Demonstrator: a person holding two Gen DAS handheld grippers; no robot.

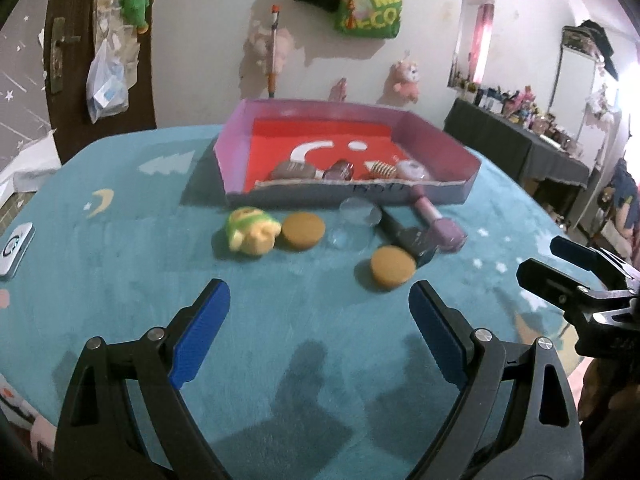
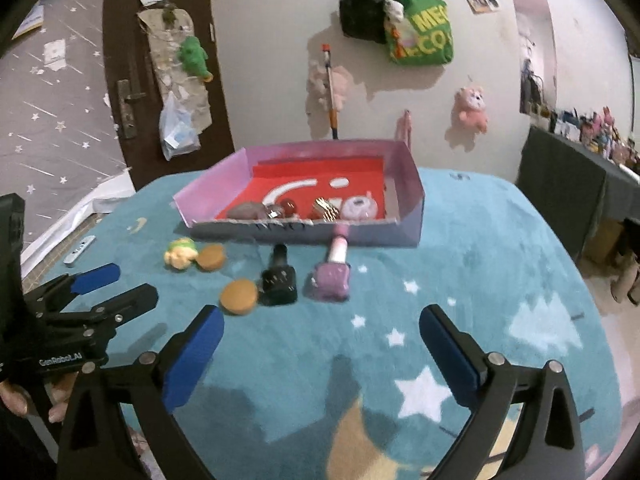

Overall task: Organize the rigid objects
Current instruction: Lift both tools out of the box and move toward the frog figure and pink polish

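Left gripper (image 1: 319, 304) and right gripper (image 2: 320, 330) both hover with fingers spread wide, holding nothing, above the counter (image 1: 120, 272), short of the bottles (image 2: 304, 276).

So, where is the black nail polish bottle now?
The black nail polish bottle lies on the teal blanket in front of the pink box, between the purple bottle and a round tan sponge.

Empty spread right gripper (image 2: 320, 334) above blanket (image 2: 500, 248)

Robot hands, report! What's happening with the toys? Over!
Left gripper open, empty. Right gripper open, empty. Purple bottle, black bottle outside box. Nothing in the way.
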